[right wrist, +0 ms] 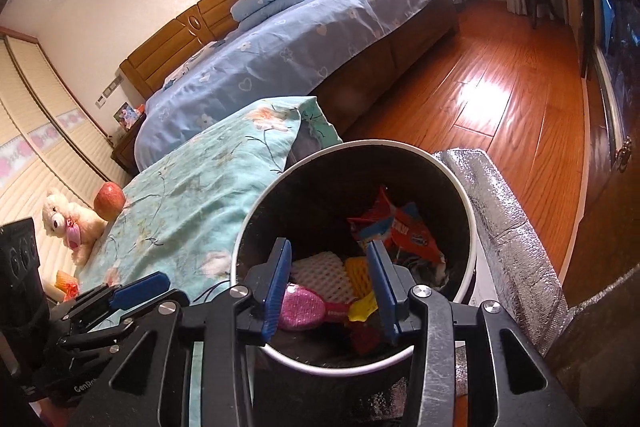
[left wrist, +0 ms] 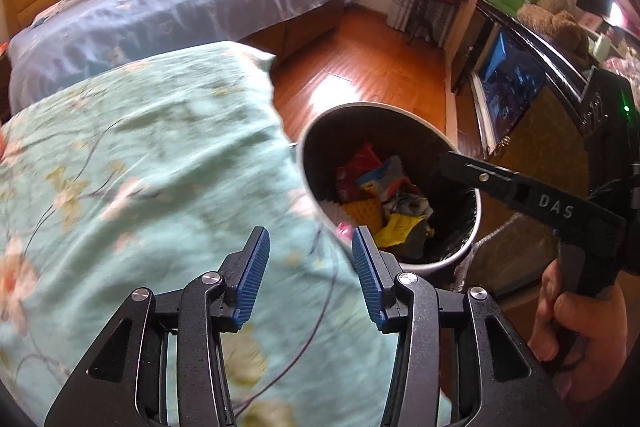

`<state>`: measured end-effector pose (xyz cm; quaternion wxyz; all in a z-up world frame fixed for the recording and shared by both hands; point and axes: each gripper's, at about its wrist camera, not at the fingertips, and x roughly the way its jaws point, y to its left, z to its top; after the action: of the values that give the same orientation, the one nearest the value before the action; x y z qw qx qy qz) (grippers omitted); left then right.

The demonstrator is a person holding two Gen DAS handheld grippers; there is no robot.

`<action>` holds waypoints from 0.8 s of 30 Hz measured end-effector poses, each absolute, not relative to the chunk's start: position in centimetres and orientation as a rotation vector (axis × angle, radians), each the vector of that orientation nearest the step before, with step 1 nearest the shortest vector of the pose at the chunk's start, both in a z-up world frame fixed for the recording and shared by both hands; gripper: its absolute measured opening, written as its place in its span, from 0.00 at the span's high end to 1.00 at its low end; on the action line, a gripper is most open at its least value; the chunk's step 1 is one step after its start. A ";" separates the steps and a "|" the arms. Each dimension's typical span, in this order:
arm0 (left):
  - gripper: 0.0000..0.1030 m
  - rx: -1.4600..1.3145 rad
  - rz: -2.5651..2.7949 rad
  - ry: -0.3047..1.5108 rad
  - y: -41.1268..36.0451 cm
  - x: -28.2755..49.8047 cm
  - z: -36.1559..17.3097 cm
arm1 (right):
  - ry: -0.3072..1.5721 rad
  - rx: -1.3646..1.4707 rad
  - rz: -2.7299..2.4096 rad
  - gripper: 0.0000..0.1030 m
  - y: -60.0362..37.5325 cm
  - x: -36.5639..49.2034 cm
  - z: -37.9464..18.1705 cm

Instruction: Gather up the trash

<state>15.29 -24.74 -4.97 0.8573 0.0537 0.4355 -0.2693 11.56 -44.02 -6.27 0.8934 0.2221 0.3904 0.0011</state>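
Right wrist view: hovering the right gripper (right wrist: 329, 247) over the near rim of the trash bin (right wrist: 312, 187), jaws standing released, pads pressing on nothing. Showing a pink foam wrapper (right wrist: 304, 307) between the pads yet apart from them, by the white foam net (right wrist: 320, 271) and the red-orange snack packet (right wrist: 408, 231) inside the bin; not telling whether lying there or dropping. Holding the left gripper (left wrist: 309, 233) over the right edge of the teal floral quilt (left wrist: 140, 147), just beside the bin, jaws likewise released and empty.

Judging the step in hand as letting go over the bin. Doing it well probably meaning:
- waiting until the pink wrapper is clear of both pads before pulling away;
- lifting up and back rather than sideways, avoiding a knock on the rim and a tipped bin;
- aiming drops at the bin's middle, not at the rim next to the quilt.

Looking next, likely, toward the small orange piece (right wrist: 66, 285) at the quilt's far left edge, too small to identify, near the teddy bear (right wrist: 66, 227) and the apple (right wrist: 109, 201); treating those two as not trash.

Reading "DAS" in pale letters on the right gripper's arm in the left wrist view; reading "GenRo", cut off, on the left gripper's body in the right wrist view. Finding the packet's white lettering too blurred to read.
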 end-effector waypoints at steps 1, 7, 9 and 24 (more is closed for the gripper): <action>0.58 0.104 -0.559 0.912 -24.2 15.1 -4.9 | 0.804 0.458 0.002 0.57 -43.7 11.3 -6.1; 0.58 0.055 -0.501 0.878 -19.4 12.8 -4.5 | 0.767 0.436 0.010 0.47 -40.7 9.1 -5.1; 0.58 0.039 -0.482 0.865 -17.8 11.8 -4.6 | 0.754 0.423 0.012 0.43 -39.5 8.3 -4.8; 0.40 -0.043 -0.360 0.689 -9.9 5.4 -1.6 | 0.644 0.240 0.028 0.16 -30.8 3.3 -2.1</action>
<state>5.43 -9.87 -1.59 0.9251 -0.0211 0.3360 -0.1756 3.30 -30.82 -2.11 0.9415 0.1176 0.3156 0.0135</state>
